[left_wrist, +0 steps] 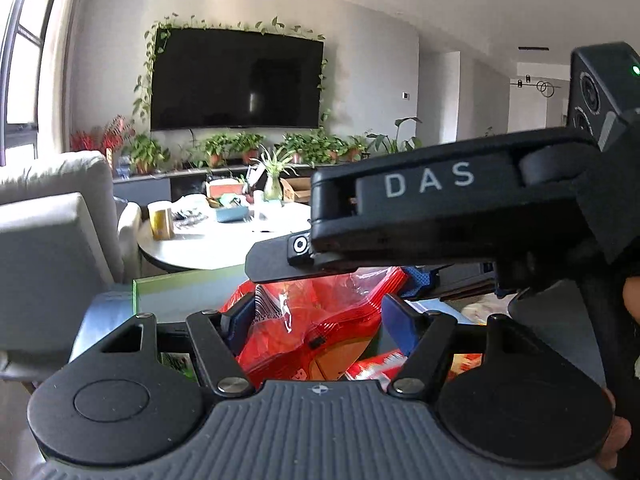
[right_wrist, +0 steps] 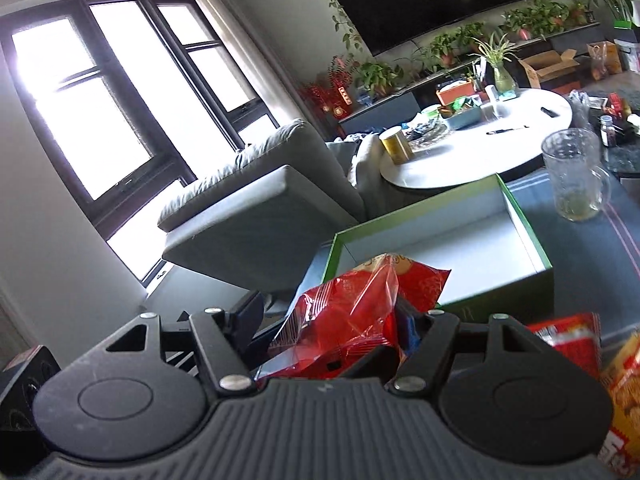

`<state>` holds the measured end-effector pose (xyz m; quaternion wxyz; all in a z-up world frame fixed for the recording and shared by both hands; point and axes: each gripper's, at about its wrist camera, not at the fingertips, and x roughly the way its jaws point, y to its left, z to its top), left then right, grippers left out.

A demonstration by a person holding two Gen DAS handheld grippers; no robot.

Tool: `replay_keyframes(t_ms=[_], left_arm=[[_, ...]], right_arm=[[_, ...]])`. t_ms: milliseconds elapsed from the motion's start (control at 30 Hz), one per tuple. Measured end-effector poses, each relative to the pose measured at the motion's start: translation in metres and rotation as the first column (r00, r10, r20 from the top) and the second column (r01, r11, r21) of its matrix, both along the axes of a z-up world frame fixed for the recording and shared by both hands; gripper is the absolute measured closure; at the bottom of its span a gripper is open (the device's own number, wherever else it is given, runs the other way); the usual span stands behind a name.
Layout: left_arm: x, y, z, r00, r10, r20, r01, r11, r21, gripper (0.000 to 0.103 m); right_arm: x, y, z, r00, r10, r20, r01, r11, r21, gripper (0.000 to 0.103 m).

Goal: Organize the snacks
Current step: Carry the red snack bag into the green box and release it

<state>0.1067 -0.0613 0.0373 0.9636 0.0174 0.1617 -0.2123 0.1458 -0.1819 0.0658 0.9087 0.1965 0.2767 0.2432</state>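
The red snack bag (right_wrist: 360, 312) sits between the jaws of both tools, raised in front of the open green box (right_wrist: 532, 240), which looks empty. In the left wrist view the same bag (left_wrist: 320, 320) fills the gap between the blue pads, and the pads press on its crinkled film from both sides. Your left gripper (left_wrist: 316, 320) is clamped on one part of the bag; your right gripper (right_wrist: 332, 324) is clamped on another, its body crossing the left view above the bag.

Judgement: the step in hand is carrying the bag to the box. Keep both grips firm and move the two tools together, so the film neither stretches nor tears between them. Bring the bag over the box's near wall before lowering, and let go only once it rests on the box floor.

More snack packs (right_wrist: 572, 336) lie at the right edge, outside the box. A glass mug (right_wrist: 576, 176) stands just beside the box's far corner; keep clear of it.
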Motion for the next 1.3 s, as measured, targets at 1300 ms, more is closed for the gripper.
replay_keyframes(t_ms=[1300], left_arm=[[0.139,0.027,-0.054,0.987,0.15,-0.063,-0.14,0.98,0.141,0.044]], right_arm=[[0.141,0.04,-0.065,0.976,0.016,-0.215,-0.023,0.999,-0.029,0.056]])
